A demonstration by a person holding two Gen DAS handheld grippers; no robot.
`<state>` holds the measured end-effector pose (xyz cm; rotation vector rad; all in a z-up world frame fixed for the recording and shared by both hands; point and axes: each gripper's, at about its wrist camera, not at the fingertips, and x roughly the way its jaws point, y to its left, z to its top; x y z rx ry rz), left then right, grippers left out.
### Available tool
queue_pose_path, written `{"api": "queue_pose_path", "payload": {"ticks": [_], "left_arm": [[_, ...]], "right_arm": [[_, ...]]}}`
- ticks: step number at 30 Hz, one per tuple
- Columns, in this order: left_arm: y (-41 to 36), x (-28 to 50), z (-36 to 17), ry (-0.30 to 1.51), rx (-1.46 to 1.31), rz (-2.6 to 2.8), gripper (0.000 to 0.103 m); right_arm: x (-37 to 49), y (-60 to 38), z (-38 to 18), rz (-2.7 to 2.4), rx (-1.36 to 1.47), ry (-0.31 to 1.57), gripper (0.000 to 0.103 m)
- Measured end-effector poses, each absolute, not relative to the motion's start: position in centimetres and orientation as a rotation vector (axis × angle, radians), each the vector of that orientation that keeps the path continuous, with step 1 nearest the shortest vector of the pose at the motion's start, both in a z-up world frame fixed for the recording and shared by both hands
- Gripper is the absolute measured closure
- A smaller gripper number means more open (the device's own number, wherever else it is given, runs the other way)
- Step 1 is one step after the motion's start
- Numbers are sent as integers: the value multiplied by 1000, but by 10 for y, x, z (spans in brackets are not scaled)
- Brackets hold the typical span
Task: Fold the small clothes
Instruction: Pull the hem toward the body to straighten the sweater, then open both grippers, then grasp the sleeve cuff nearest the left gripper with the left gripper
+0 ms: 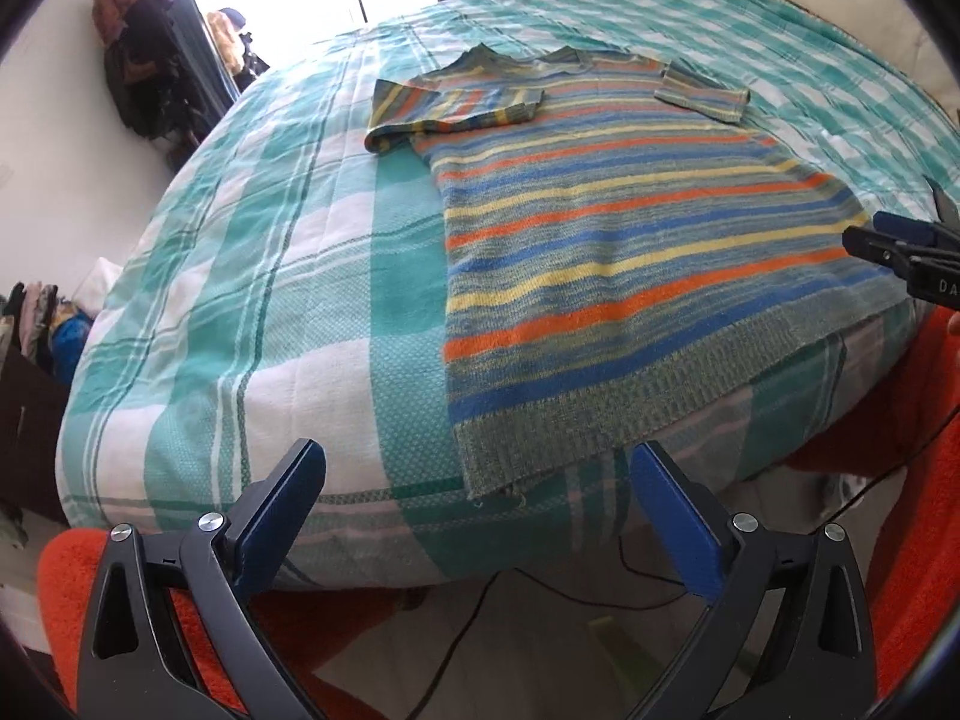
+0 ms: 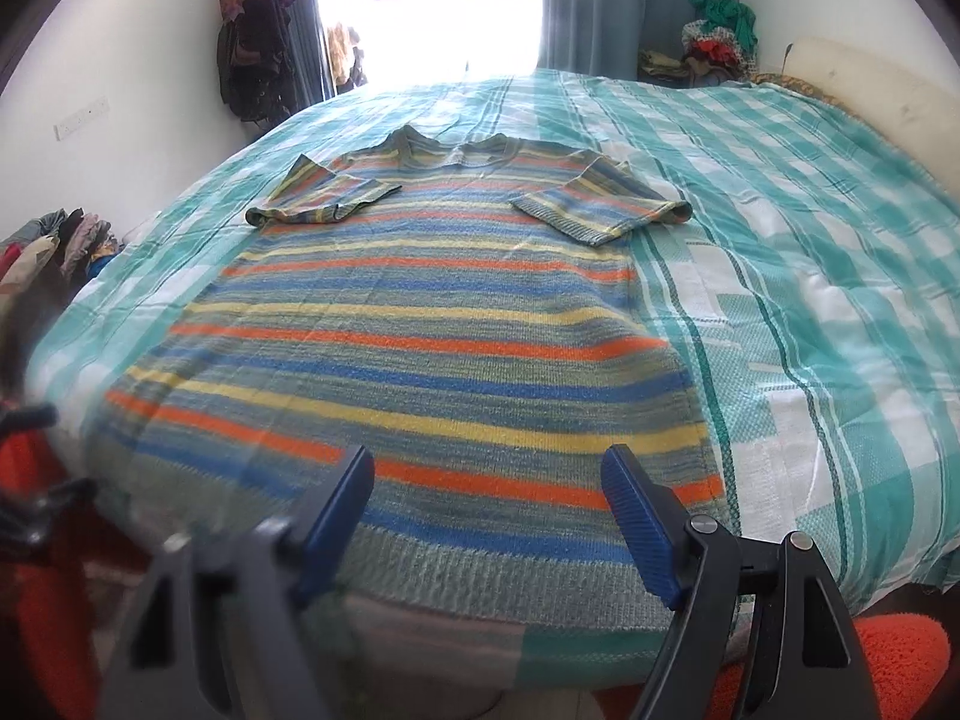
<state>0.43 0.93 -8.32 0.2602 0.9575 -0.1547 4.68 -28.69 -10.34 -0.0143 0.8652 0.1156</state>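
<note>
Basically a bed [image 2: 780,312] with a teal-and-white check cover fills both views; bright window [image 2: 432,6] beyond, clothes hanging on the wall [image 2: 252,36], another pile [image 2: 714,42] at the far right corner. Near bed edge sits right below both grippers; bare cover lies open on both sides of the sweater. Striped sweater [image 2: 420,324] lies flat, sleeves folded in, hem at the near edge. Left gripper [image 1: 477,468] open, empty, hem's left corner just beyond its jaws. Right gripper [image 2: 486,468] open, empty, above the hem.
</note>
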Motion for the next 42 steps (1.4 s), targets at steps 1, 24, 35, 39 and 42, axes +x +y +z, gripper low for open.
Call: {"api": "queue_pose_path", "payload": {"ticks": [1,24,35,39,42], "left_arm": [[11,3,-78,938,257,-145,1],[29,14,-84,948,158,-81,1],[20,12,-90,971,196,-102,1],[15,13,-90,978,199,-118,1],[18,19,-80,999,155,-156,1]], "right_arm": [[47,-287,-104,124,-14,864,26],[43,-275,-109,157,-67,854,26],[42,-278,-107,160,-43,847,25],[42,-277,-106,170,-41,846,25],[42,-275,-106,183,-45,845,26]]}}
